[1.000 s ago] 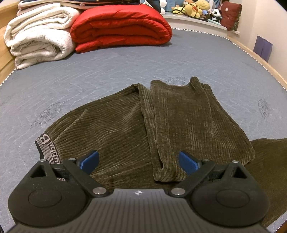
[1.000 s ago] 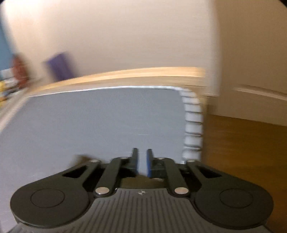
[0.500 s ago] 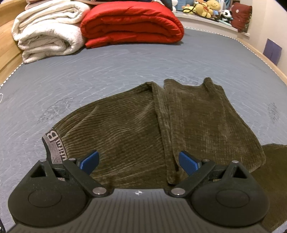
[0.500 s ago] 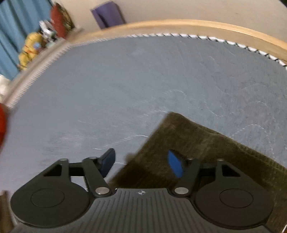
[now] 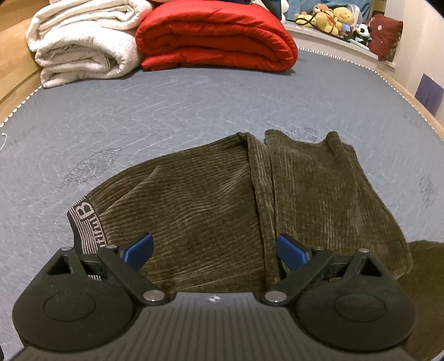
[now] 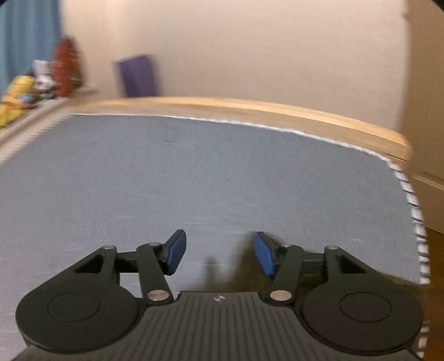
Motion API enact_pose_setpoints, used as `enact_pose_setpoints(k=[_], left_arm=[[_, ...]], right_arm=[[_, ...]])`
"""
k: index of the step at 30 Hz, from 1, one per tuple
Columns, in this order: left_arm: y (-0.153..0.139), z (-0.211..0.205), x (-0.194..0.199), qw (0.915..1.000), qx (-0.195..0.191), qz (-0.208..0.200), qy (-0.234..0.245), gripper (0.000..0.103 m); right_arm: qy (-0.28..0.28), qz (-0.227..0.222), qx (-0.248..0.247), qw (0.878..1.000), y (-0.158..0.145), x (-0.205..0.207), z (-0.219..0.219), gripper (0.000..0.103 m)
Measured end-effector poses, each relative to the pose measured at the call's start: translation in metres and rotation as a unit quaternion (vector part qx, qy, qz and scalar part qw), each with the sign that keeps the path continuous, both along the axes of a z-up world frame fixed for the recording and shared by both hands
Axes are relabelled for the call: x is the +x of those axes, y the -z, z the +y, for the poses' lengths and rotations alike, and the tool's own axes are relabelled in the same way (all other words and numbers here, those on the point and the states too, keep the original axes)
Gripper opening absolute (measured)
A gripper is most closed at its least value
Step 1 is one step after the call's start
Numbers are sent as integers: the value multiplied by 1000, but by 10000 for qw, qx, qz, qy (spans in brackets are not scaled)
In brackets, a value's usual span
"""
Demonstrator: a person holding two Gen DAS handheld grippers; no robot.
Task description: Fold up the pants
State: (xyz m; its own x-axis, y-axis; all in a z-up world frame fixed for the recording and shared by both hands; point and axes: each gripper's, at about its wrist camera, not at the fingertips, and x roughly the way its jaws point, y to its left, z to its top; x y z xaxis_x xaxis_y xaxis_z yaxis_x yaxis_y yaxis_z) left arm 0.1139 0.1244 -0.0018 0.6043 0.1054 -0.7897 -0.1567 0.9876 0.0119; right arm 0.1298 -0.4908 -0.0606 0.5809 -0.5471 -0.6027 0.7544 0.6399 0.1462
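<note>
Olive-brown corduroy pants (image 5: 211, 200) lie on the grey mattress (image 5: 166, 111), one part folded over along a ridge down the middle. The striped waistband with a "B" (image 5: 86, 219) is at the left. My left gripper (image 5: 215, 251) hovers open over the near part of the pants, with only cloth below its blue pads (image 5: 138, 250). In the blurred right wrist view, my right gripper (image 6: 220, 252) has its jaws opening with nothing between them. A dark bit of the pants (image 6: 242, 275) shows just under it.
A folded white blanket (image 5: 83, 41) and a red quilt (image 5: 216, 33) sit at the far end of the mattress. Stuffed toys (image 5: 333, 16) line a ledge behind. A wooden bed frame (image 6: 249, 108) rims the mattress, with a purple object (image 6: 137, 75) by the wall and wood floor (image 6: 435, 241) at the right.
My right gripper has swung across the mattress, passing over a pants leg end, and its jaws have gone from nearly shut to wide apart. The left gripper drifted slightly and stayed open.
</note>
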Motion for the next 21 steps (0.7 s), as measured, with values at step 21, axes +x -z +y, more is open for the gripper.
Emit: enact_pose_setpoints(k=[21], left_arm=[[-23,24,-6,9995,-171,-175,-212,97]], right_arm=[[-4870,-311,1722,8557,29,143,292,60]])
